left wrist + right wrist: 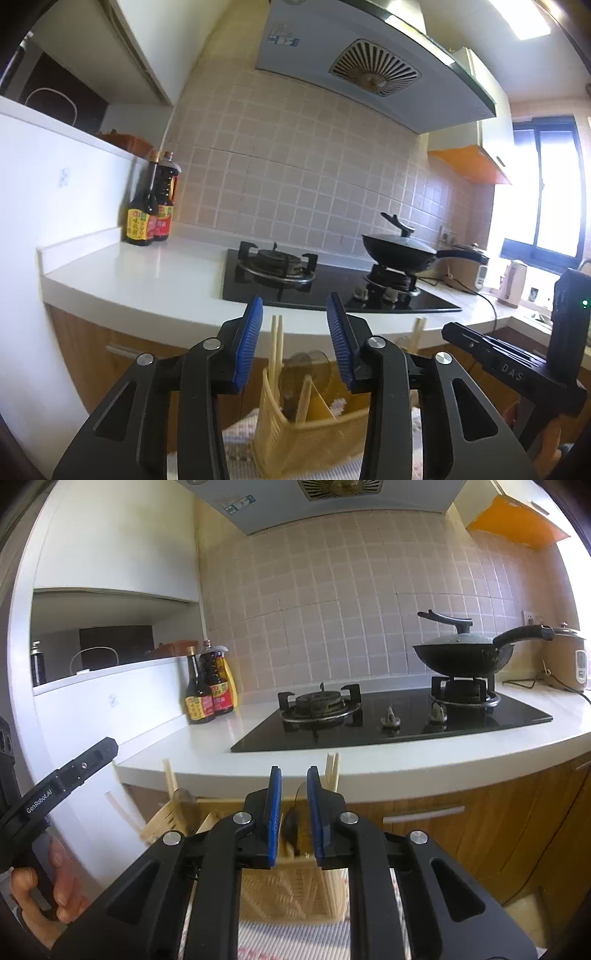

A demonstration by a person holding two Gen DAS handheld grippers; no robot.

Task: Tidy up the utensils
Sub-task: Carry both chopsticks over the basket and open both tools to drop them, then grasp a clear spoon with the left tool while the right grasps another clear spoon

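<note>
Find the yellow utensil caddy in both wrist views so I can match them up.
Left wrist: caddy at bottom centre, between the left hand-held gripper's fingers, chopsticks standing in it.
Right wrist: caddy at bottom centre, behind the right hand-held gripper.
Shared landmark: wok on the stove.
</note>
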